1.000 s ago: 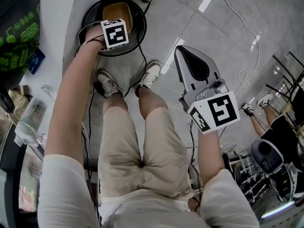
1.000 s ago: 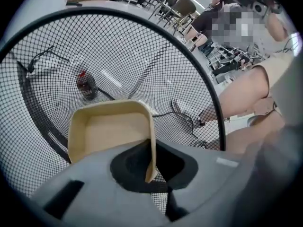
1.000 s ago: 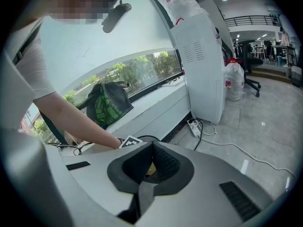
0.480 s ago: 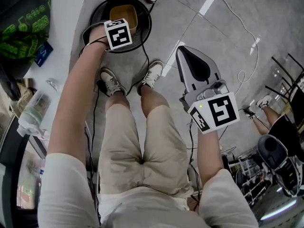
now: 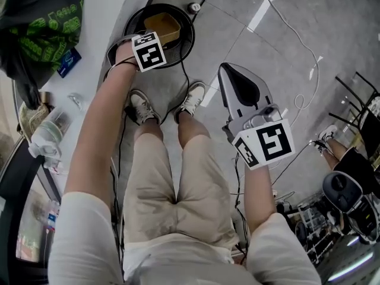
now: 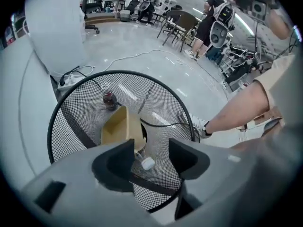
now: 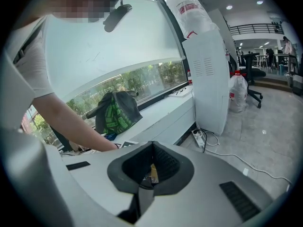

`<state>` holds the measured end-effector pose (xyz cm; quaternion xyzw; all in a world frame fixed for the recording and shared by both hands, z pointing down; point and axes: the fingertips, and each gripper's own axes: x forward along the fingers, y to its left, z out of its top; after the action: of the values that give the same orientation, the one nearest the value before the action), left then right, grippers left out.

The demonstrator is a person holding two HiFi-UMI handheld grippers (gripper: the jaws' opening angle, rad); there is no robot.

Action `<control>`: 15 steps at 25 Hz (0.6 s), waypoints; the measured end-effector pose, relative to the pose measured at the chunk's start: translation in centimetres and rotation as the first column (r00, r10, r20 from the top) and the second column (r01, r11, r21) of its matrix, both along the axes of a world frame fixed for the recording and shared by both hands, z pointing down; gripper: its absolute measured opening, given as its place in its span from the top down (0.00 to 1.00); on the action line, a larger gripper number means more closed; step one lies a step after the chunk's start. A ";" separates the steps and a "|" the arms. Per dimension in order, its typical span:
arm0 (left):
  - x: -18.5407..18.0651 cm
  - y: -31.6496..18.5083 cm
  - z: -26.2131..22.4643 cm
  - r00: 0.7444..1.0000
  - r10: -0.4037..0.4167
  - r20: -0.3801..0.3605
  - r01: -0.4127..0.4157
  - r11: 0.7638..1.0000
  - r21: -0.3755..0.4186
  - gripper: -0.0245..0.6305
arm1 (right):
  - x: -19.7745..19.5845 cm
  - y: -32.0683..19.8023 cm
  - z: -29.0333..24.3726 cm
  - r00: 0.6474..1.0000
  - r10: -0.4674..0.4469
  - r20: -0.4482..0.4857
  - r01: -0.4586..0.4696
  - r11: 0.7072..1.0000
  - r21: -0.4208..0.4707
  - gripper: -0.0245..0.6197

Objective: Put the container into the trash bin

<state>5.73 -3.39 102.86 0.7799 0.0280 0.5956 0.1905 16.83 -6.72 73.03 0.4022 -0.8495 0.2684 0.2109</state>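
The tan open container [image 5: 164, 27] lies inside the black mesh trash bin [image 5: 187, 35] on the floor, tipped on its side [image 6: 119, 126]. My left gripper [image 6: 150, 148] hangs just above the bin, pointing steeply down. Its jaws are opening wide and nothing is between them. In the head view only its marker cube [image 5: 148, 51] shows, at the bin's near rim. My right gripper [image 5: 230, 69] is held over the floor right of the person's legs, away from the bin. Its jaws meet at the tips [image 7: 151, 143] and hold nothing.
A small dark bottle [image 6: 110, 100] and a white cap [image 6: 147, 163] also lie in the bin [image 6: 61, 112]. A white counter at left carries a green-black bag [image 5: 41, 28] and a clear plastic item [image 5: 44, 138]. Cables, a power strip [image 5: 194, 7], my shoes [image 5: 141, 105], chairs and another person [image 5: 350, 165] are around.
The left gripper has let go of the container and lifted off the bin; the container stays inside. The right gripper has risen slightly and stays shut.
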 end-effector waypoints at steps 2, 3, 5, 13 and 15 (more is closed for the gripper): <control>-0.1 0.3 0.1 1.000 0.011 0.001 -0.011 1.000 0.008 0.59 | 0.1 0.7 0.1 1.000 0.007 -0.006 -0.007 1.000 -0.008 0.96; -0.1 0.4 0.0 1.000 0.010 0.000 -0.010 1.000 0.013 0.58 | 0.3 0.9 0.2 1.000 0.012 -0.008 -0.012 1.000 -0.011 0.96; 0.0 0.4 -0.4 1.000 -0.002 -0.009 0.003 1.000 0.027 0.58 | 0.5 1.4 0.0 1.000 0.020 -0.012 -0.020 1.000 -0.017 0.96; -0.5 0.3 -4.4 0.995 -0.092 -0.050 0.094 0.995 0.038 0.58 | -0.5 2.0 -3.2 1.000 0.005 -0.013 -0.005 1.000 -0.006 0.96; -0.8 0.0 -5.9 0.989 -0.142 -0.049 0.145 0.988 0.056 0.58 | -1.1 1.9 -4.6 1.000 -0.007 -0.009 0.007 1.000 0.005 0.96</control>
<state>4.94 -3.43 96.92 0.7985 -0.0418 0.5631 0.2089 15.70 -4.85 68.44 0.4011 -0.8506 0.2636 0.2145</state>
